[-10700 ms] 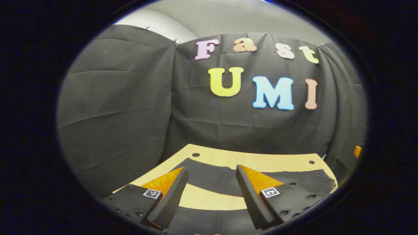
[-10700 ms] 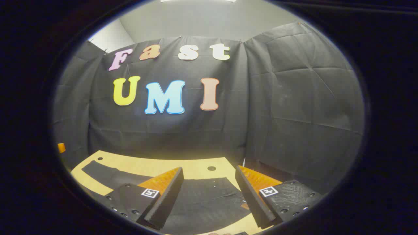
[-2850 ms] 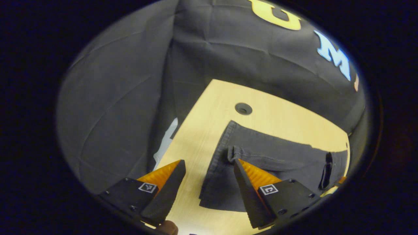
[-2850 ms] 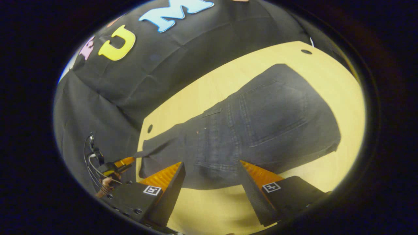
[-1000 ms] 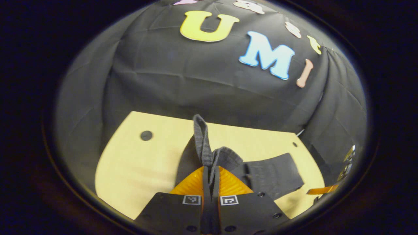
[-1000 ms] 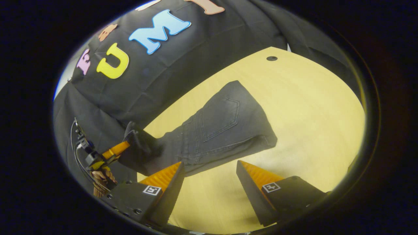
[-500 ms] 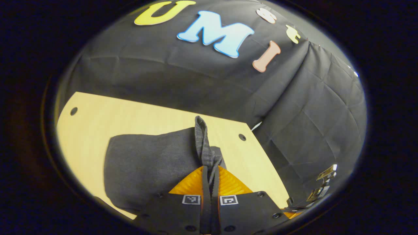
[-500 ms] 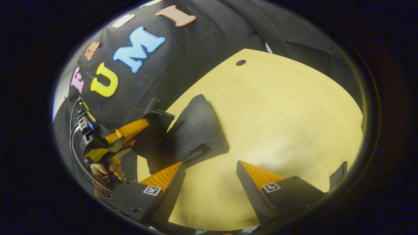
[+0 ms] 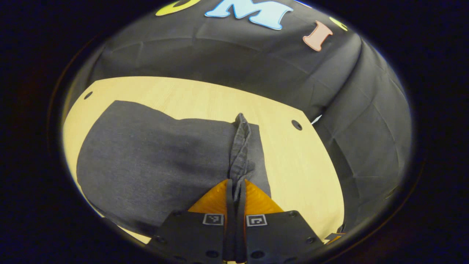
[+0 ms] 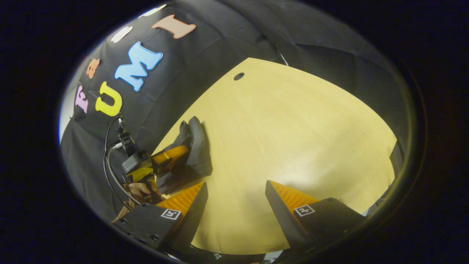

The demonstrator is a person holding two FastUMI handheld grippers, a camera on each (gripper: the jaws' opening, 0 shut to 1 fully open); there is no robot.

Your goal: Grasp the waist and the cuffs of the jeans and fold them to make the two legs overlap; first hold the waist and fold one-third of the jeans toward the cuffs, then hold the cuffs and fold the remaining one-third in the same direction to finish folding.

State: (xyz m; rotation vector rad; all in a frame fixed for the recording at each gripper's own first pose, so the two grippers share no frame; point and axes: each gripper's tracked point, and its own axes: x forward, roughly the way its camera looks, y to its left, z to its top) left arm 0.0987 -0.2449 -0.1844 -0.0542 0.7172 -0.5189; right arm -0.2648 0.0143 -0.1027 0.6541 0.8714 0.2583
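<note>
The dark grey jeans [image 9: 146, 161] lie folded over on the light wood table [image 9: 293, 161], spreading left of my left gripper [image 9: 235, 187]. That gripper is shut on a bunched hem of the jeans, which stands up as a ridge between its fingers. In the right gripper view the left gripper [image 10: 169, 156] shows at the left, with a hand [image 10: 137, 190] holding it and the jeans [image 10: 198, 150] bunched around its tip. My right gripper [image 10: 236, 216] hovers open over bare table, with nothing between its fingers, to the right of the jeans.
The table has round holes near its corners [image 9: 296, 125] [image 10: 239, 76]. The black cloth wall [image 9: 220, 55] closes off the far side and the right. Cables [image 10: 110, 161] trail from the left gripper. Bare wood [image 10: 293, 128] stretches to the right of the jeans.
My left gripper, still shut on the hem, has carried it across and down over the jeans. The right gripper stayed open, and the jeans have slid toward the left of its view.
</note>
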